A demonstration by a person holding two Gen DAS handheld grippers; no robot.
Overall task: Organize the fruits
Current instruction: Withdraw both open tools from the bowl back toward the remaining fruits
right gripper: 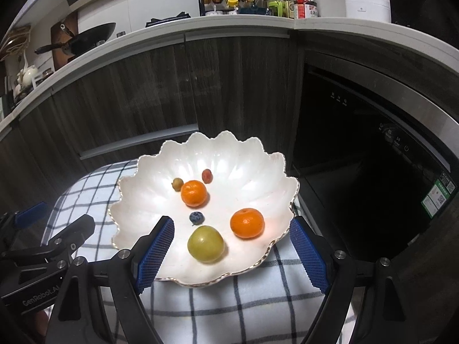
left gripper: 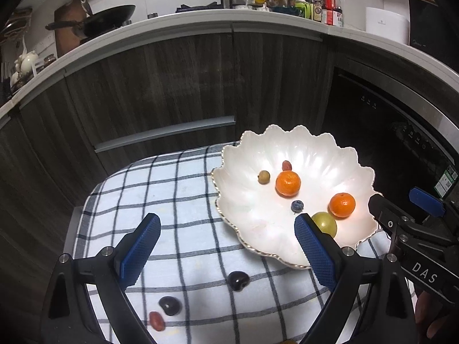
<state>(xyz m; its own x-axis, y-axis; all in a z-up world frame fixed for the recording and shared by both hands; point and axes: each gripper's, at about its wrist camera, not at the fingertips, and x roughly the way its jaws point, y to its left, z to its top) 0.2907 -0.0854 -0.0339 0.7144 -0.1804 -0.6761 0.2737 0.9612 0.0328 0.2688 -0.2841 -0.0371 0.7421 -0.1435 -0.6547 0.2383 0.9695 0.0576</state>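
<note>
A white scalloped plate [right gripper: 246, 163] sits on the checked cloth. In it lie two mandarins [right gripper: 194, 193] [right gripper: 246, 223], a blueberry [right gripper: 196, 217], a green plum [right gripper: 205, 244], a small brownish fruit [right gripper: 177, 183] and a small red fruit [right gripper: 206, 175]. My right gripper [right gripper: 233, 253] hangs open over the plate's near rim. The plum shows between its blue pads [right gripper: 156, 253], touching neither. My left gripper [left gripper: 228, 248] is open over the cloth, left of the plate [left gripper: 287, 146], with nothing in it. On the cloth below it are two dark fruits [left gripper: 238, 281] [left gripper: 169, 305] and a red one [left gripper: 156, 321].
The blue-checked cloth [left gripper: 186, 197] covers a small table that ends just behind the plate. Dark wood cabinets [left gripper: 160, 86] stand beyond, with a black built-in appliance [right gripper: 373, 172] to the right. The counter above holds a wok [left gripper: 109, 21], bottles [left gripper: 330, 3] and a white canister [right gripper: 367, 7].
</note>
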